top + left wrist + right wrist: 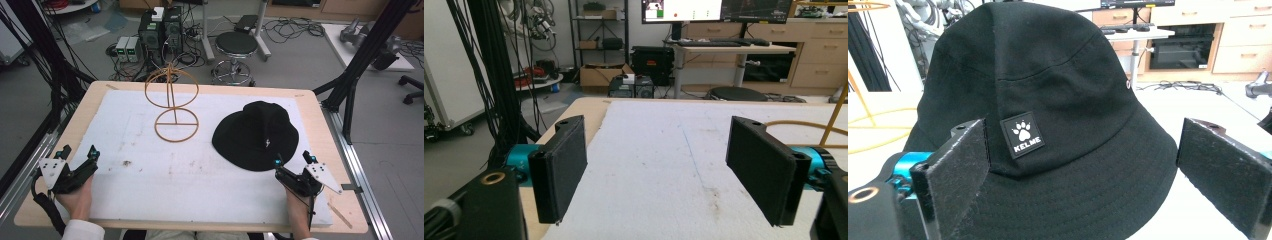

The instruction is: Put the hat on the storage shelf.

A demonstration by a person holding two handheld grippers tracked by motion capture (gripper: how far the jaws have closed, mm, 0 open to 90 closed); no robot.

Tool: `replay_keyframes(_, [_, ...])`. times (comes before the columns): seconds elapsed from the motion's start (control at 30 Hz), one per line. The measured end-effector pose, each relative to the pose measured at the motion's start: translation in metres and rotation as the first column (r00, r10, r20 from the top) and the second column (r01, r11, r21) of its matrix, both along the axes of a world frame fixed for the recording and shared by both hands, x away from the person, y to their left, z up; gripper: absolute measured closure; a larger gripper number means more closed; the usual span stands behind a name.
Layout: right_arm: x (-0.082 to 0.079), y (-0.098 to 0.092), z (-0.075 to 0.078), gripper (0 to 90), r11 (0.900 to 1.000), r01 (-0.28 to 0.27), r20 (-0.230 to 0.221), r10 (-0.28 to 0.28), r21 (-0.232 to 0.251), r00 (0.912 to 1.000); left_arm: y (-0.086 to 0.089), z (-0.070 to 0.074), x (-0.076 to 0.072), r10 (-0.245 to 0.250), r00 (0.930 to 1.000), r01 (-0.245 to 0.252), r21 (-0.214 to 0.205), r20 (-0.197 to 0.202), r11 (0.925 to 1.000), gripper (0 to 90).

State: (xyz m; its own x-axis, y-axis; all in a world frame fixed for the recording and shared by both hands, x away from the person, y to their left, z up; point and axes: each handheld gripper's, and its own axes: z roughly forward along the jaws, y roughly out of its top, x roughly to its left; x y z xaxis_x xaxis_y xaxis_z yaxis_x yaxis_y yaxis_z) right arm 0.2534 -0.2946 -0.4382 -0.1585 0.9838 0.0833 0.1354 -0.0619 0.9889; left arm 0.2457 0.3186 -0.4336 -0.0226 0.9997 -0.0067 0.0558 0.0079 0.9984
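The right gripper hovers with its jaws spread wide and nothing between them, and the black bucket hat lies just ahead of them on the white mat of the worktop, its brim close to the jaw tips and its paw-print patch facing the gripper. The left gripper is equally wide and empty over bare mat at the near left corner. The wire hat stand stands well ahead and to its right, beside the hat.
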Motion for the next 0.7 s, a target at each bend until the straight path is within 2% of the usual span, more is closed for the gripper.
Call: replay_keyframes(0.7, [-0.0009,-0.0014,-0.0007,6.3,1.0000,0.001,-0.005,-0.001,0.000,1.0000,-0.0028,-0.0005,0.0018,-0.015,0.9999,0.015,-0.004,-0.003,0.9999,24.7])
